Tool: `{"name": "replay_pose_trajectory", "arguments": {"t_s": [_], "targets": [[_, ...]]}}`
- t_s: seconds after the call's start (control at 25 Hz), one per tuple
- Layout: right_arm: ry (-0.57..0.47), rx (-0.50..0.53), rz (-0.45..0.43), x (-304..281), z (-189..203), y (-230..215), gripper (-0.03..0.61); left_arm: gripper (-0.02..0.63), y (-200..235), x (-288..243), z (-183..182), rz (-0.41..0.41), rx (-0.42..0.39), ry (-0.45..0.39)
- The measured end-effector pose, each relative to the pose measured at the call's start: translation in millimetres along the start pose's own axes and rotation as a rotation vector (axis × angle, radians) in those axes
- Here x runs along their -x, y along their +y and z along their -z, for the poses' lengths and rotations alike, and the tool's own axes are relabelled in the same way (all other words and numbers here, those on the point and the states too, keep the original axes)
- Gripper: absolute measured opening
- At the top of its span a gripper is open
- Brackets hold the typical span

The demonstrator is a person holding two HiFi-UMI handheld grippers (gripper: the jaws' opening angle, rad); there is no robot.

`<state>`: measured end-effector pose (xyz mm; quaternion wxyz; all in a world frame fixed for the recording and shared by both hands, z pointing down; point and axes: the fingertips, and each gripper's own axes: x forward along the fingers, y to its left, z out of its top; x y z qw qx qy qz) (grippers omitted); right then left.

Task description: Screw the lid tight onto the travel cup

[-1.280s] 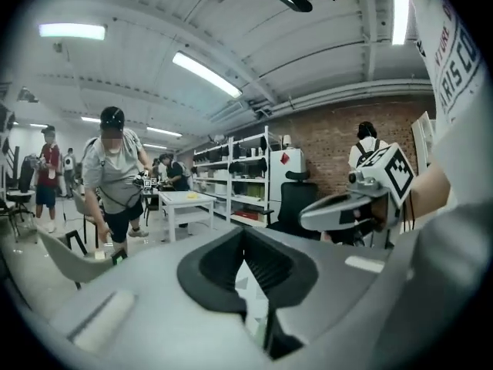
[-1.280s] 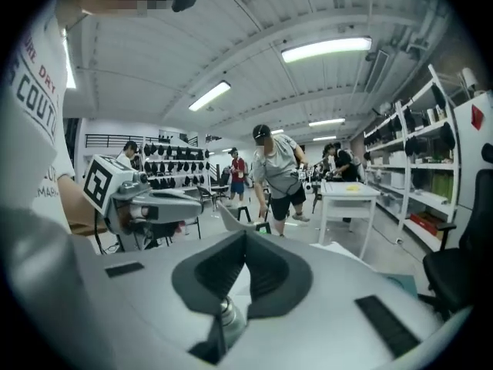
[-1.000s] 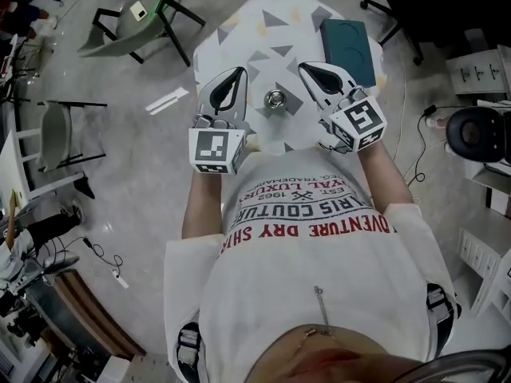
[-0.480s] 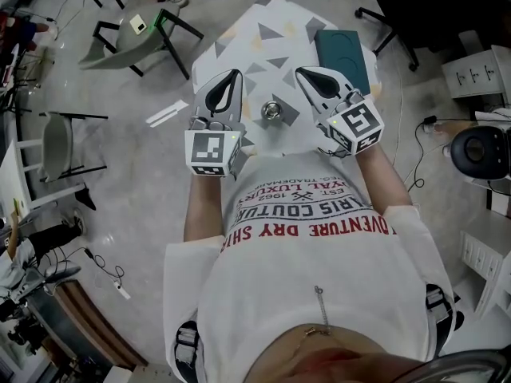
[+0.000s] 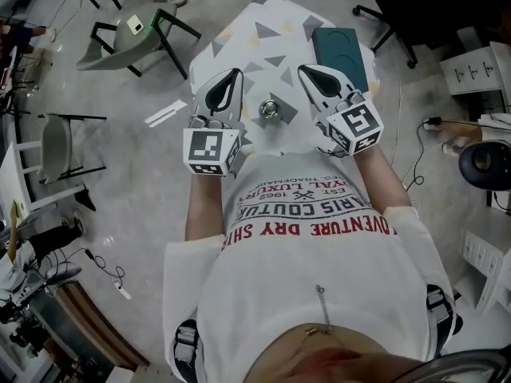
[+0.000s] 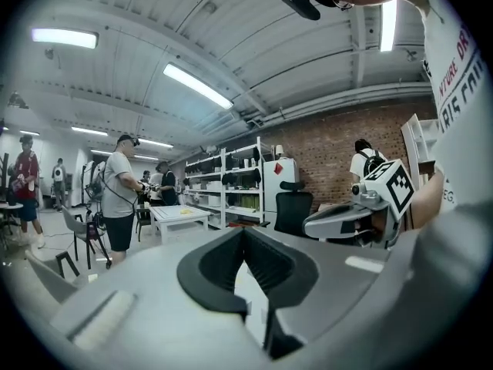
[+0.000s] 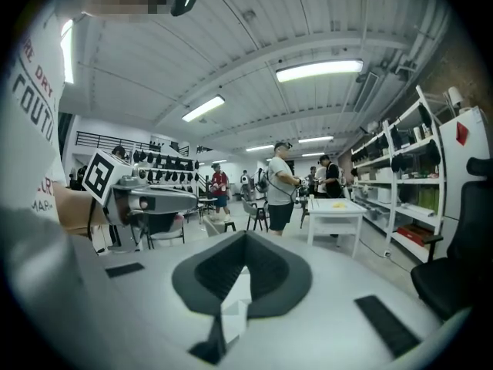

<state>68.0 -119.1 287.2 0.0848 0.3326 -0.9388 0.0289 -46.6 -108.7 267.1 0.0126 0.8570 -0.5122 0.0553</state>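
Both sides of the travel cup (image 5: pixel 272 108) are flanked: the left hand-held gripper (image 5: pixel 233 75) is held at its left and the right hand-held gripper (image 5: pixel 306 69) at its right. Each is pointed away from the person and roughly level. In each gripper's own view the jaws are seen pressed together with nothing between them.

The cup is stood upright on the surface (image 5: pixel 247 46), near the middle of its near edge. Its long axis is vertical, so only a round silvery top is seen from above. It lies below the two grippers and back from their tips, toward the person. It is touched by neither, and neither is clearly nearer. Whether the lid already sits on it cannot be told. A teal case (image 5: pixel 342 48) is laid at the far right corner.

For any grip, the jaws are judged to need opening and lowering beside the cup.
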Motion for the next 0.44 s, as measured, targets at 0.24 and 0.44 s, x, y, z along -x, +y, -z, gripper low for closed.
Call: {"name": "replay_pose_trajectory", "arguments": {"t_s": [0.24,0.44], "targets": [[-0.009,0.005,0.011,2.8,-0.8,1.8,0.009,0.011,1.4,0.3,3.5,-0.011,0.015,0.013],[-0.006,0.012,0.022,6.3,-2.0,3.4,0.009,0.011,-2.6,2.0,8.6,-0.005,0.015,0.035]]}}
